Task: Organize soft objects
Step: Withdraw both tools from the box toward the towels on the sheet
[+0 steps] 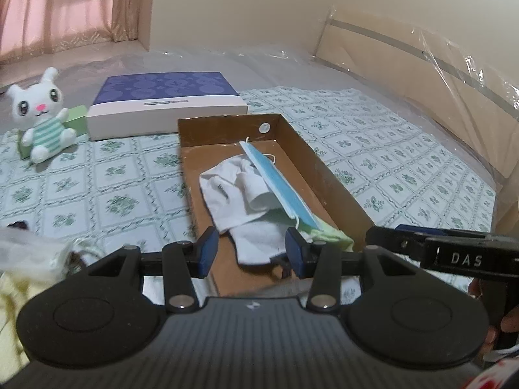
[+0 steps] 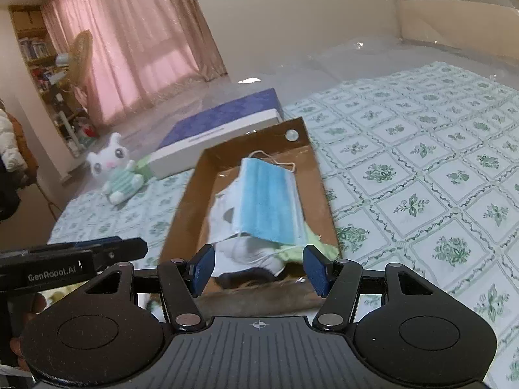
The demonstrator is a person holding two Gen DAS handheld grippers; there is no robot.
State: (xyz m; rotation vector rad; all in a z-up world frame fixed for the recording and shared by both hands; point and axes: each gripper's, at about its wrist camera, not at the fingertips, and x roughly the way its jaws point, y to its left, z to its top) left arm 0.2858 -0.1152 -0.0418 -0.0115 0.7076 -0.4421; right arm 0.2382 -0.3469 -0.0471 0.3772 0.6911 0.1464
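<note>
A brown cardboard box (image 1: pixel 337 191) (image 2: pixel 185 207) lies open on the bed. In it are a white sock (image 1: pixel 233 194) (image 2: pixel 223 214), a blue face mask (image 1: pixel 279 184) (image 2: pixel 269 201) on top, and a light green cloth (image 1: pixel 331 235) (image 2: pixel 314 243) at the near end. My left gripper (image 1: pixel 251 251) is open and empty above the box's near end. My right gripper (image 2: pixel 259 267) is open and empty, also over the near end. A white plush bunny (image 1: pixel 42 120) (image 2: pixel 118 171) sits on the bed to the left.
A purple and white flat box (image 1: pixel 165 103) (image 2: pixel 220 129) lies behind the cardboard box. A green block (image 1: pixel 78 120) is beside the bunny. The bed has a green floral sheet (image 1: pixel 389 149) (image 2: pixel 421 178). A pale yellow cloth (image 1: pixel 13 291) lies at near left. Pink curtains hang behind.
</note>
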